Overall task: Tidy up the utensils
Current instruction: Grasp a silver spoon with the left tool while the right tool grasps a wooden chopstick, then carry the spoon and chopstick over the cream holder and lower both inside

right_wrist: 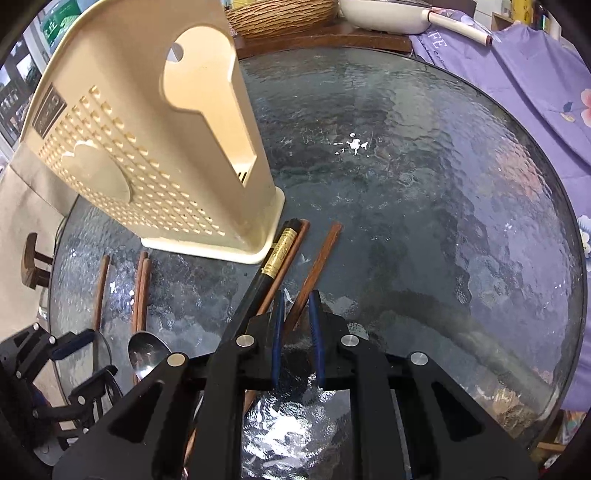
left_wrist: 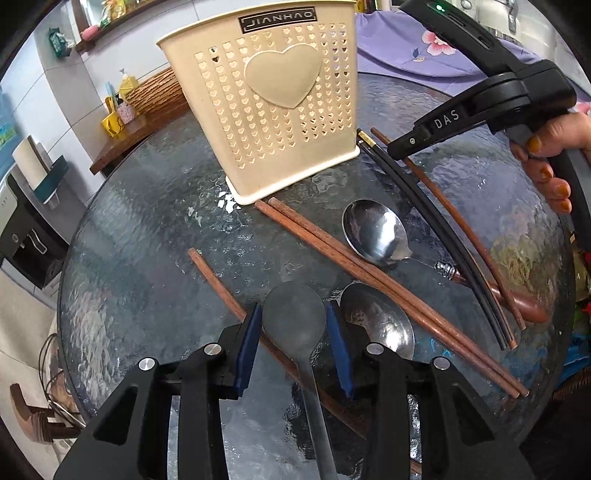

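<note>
A cream perforated utensil holder (left_wrist: 271, 107) stands on the round glass table (left_wrist: 140, 266); it also shows in the right wrist view (right_wrist: 147, 155). My left gripper (left_wrist: 294, 317) straddles the bowl of a grey spoon (left_wrist: 293, 314), its blue pads beside the bowl with small gaps. Two steel spoons (left_wrist: 375, 232) (left_wrist: 380, 321), several brown chopsticks (left_wrist: 369, 273) and a black chopstick pair (left_wrist: 436, 229) lie on the glass. My right gripper (right_wrist: 297, 314) has its pads on either side of a brown chopstick (right_wrist: 314, 273), with a gap; the black chopsticks (right_wrist: 266, 284) lie just left.
A purple floral cloth (left_wrist: 424, 48) covers the far side. A woven basket (right_wrist: 280, 14) and a white pan (right_wrist: 391, 14) sit on a wooden board beyond the table. Bottles (left_wrist: 122, 103) stand at the left. A wooden stool (left_wrist: 33, 417) is below the table edge.
</note>
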